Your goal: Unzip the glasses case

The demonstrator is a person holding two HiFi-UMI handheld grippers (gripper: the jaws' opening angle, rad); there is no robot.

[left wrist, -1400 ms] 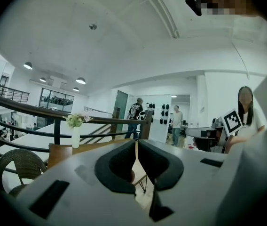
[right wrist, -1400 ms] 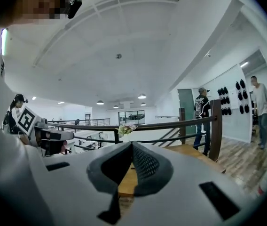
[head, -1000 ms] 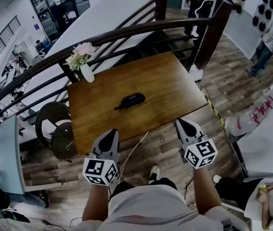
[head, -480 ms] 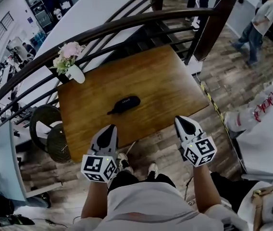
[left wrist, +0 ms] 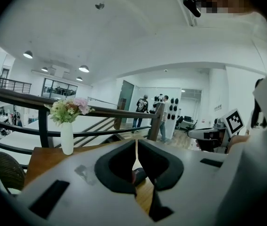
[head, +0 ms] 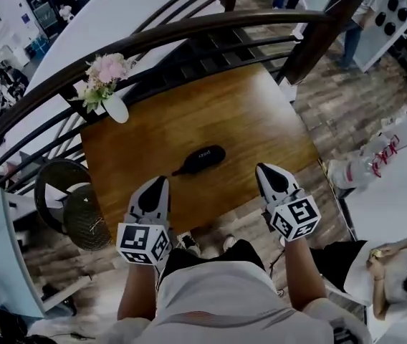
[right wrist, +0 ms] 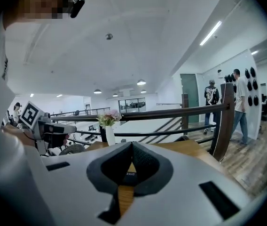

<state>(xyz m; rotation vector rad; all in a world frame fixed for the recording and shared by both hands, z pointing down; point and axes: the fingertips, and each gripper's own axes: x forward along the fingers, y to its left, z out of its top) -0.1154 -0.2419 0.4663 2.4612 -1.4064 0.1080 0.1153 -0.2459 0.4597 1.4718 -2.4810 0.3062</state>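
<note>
A black zipped glasses case [head: 202, 158] lies near the middle of a square wooden table [head: 261, 113]. My left gripper [head: 155, 185] hovers over the table's near edge, left of the case and apart from it, jaws shut and empty. My right gripper [head: 262, 170] hangs to the case's right, also shut with nothing in it. In the left gripper view the case [left wrist: 139, 175] shows low between the shut jaws of my left gripper [left wrist: 135, 147]. In the right gripper view the case [right wrist: 129, 173] lies just beyond my right gripper [right wrist: 131, 147].
A white vase of pink flowers [head: 107, 84] stands at the table's far left corner. A dark curved railing [head: 189, 31] runs behind the table. A wicker chair [head: 71, 199] sits left of the table. People stand at the far right and a person sits at the lower right.
Both grippers have moved forward toward the table, from over the floor to its near edge. The case has not moved. People in the background have walked on.
</note>
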